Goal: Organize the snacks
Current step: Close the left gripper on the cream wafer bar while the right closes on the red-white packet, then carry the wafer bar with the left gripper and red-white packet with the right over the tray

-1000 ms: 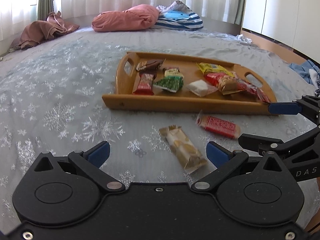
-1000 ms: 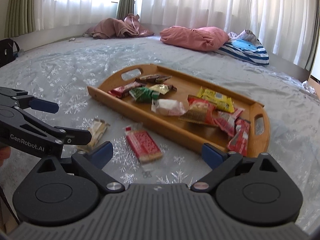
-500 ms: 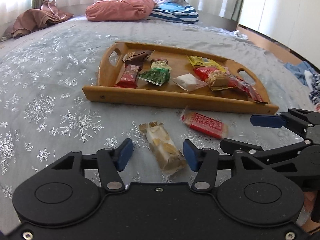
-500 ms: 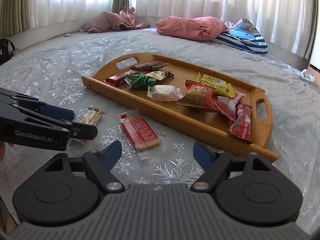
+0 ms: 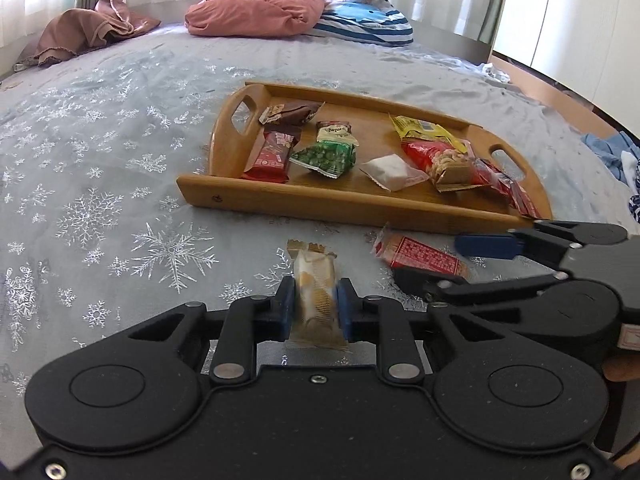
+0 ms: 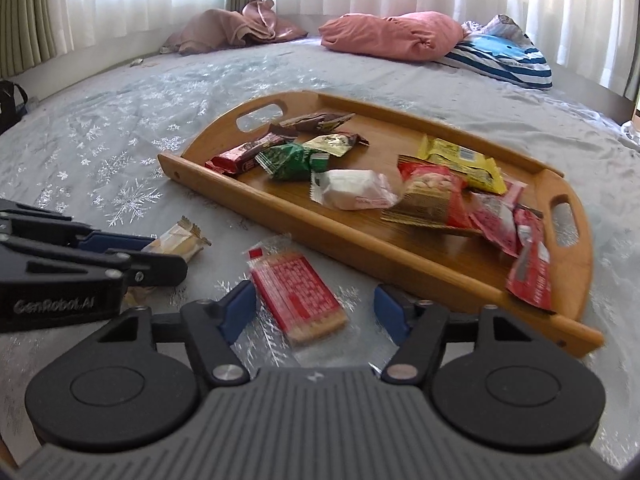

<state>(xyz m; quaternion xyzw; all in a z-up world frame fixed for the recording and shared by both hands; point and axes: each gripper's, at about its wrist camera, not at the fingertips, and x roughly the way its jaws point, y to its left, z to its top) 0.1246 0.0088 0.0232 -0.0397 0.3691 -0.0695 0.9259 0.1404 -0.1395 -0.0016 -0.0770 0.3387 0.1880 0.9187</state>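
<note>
A wooden tray [image 5: 320, 200] holding several snack packets lies on the bed; it also shows in the right wrist view [image 6: 440, 268]. My left gripper [image 5: 314, 308] is shut on a beige cracker packet [image 5: 314, 284], which lies on the bedspread just before the tray; the packet's end shows in the right wrist view [image 6: 180, 238]. My right gripper [image 6: 314, 310] is open, its blue pads on either side of a red cracker packet [image 6: 298, 294] on the bedspread; that packet also shows in the left wrist view [image 5: 420, 254].
A pink pillow [image 5: 256, 16], a striped blue cushion [image 5: 364, 26] and a brown cloth [image 5: 88, 34] lie at the far side of the snowflake bedspread [image 5: 100, 160]. Blue clothing [image 5: 612, 156] lies at the right edge.
My left gripper has moved onto the beige packet and closed on it. My right gripper has advanced and lowered around the red packet, its jaws narrower but still open.
</note>
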